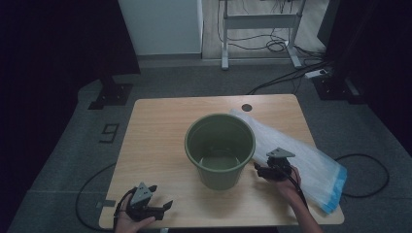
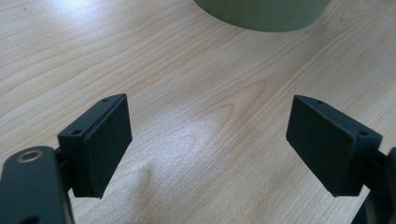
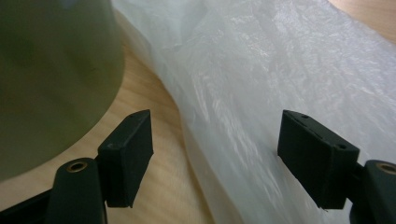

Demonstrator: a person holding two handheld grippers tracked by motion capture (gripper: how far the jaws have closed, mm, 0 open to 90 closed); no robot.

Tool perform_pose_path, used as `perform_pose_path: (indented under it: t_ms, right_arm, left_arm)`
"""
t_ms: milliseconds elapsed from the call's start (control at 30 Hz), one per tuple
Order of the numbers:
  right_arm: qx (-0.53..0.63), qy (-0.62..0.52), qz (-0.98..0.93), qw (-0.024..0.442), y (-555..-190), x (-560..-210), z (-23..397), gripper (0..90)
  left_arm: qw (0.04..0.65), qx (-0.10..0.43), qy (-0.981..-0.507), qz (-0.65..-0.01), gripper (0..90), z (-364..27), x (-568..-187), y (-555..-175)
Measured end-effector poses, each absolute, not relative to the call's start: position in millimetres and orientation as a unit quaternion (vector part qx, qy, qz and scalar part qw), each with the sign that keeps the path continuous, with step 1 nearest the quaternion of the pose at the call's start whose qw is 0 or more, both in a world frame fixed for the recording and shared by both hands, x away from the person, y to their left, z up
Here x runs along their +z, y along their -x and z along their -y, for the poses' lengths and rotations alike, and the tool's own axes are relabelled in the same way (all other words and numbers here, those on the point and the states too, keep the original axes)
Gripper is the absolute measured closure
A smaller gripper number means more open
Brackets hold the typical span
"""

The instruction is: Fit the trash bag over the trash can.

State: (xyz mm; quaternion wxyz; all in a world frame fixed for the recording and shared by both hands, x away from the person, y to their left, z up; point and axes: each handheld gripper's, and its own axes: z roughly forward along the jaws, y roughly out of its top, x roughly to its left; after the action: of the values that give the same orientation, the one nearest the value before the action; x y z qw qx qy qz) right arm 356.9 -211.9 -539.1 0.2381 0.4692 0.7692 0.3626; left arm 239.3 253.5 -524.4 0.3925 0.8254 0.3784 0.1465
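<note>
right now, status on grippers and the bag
Both hand-held grippers open: left, right. Clear plastic bag with blue edge flat, ungrasped. Green plastic bucket beside it.

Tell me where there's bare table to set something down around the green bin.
The widest bare stretch lies left of the green bin, running from the far edge of the table down to the left tongs. A narrower strip runs behind the bin. The right side is crowded: the plastic bag covers it, with the right tongs beside the bin.

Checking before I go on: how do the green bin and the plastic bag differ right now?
The green bin stands upright and rigid at the table's middle; the plastic bag lies flat and crumpled to its right. The bin is opaque green; the bag is translucent white with a blue end. Both rest on the wooden table, side by side.
</note>
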Motion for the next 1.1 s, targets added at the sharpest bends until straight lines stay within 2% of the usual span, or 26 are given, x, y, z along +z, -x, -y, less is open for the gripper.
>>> perform_pose_path:
  t_ms: [100,133,167,200,300,333,400,433,467,500,600,1100]
  right_arm:
    - [0.351,-0.481,-0.766,0.241,-365,-543,208,28.3]
    - [0.35,-0.483,-0.765,0.242,-367,-545,208,30.3]
    - [0.349,-0.485,-0.763,0.246,-368,-546,208,36.2]
    - [0.349,-0.485,-0.763,0.246,-368,-546,208,36.2]
    - [0.351,-0.494,-0.759,0.239,-370,-547,211,55.8]
    - [0.351,-0.494,-0.759,0.239,-370,-547,211,55.8]
    - [0.348,-0.492,-0.759,0.246,-369,-547,212,68.0]
    - [0.35,-0.494,-0.757,0.246,-368,-547,214,77.1]
    - [0.35,-0.494,-0.757,0.246,-368,-547,214,77.1]
    - [0.356,-0.494,-0.753,0.247,-367,-546,216,84.8]
    - [0.366,-0.496,-0.749,0.243,-367,-545,220,88.2]
    - [0.432,-0.509,-0.692,0.274,-350,-509,250,88.6]
  left_arm:
    - [0.394,0.148,-0.824,-0.38,14.1,-255,-524,-239]
    - [0.394,0.148,-0.824,-0.38,14.1,-255,-524,-239]
    - [0.395,0.148,-0.823,-0.381,14.1,-256,-523,-239]
    - [0.395,0.148,-0.823,-0.381,14.1,-256,-523,-239]
    - [0.395,0.148,-0.823,-0.381,14.1,-256,-523,-239]
    - [0.395,0.148,-0.823,-0.38,14.1,-256,-523,-239]
    - [0.395,0.149,-0.823,-0.38,14.1,-256,-523,-239]
    - [0.395,0.149,-0.823,-0.381,14.1,-256,-523,-239]
    - [0.395,0.149,-0.823,-0.381,14.1,-256,-523,-239]
    - [0.395,0.149,-0.823,-0.381,14.1,-256,-523,-239]
    - [0.394,0.149,-0.823,-0.38,14.1,-256,-523,-239]
    - [0.401,0.15,-0.817,-0.385,14.1,-257,-521,-239]
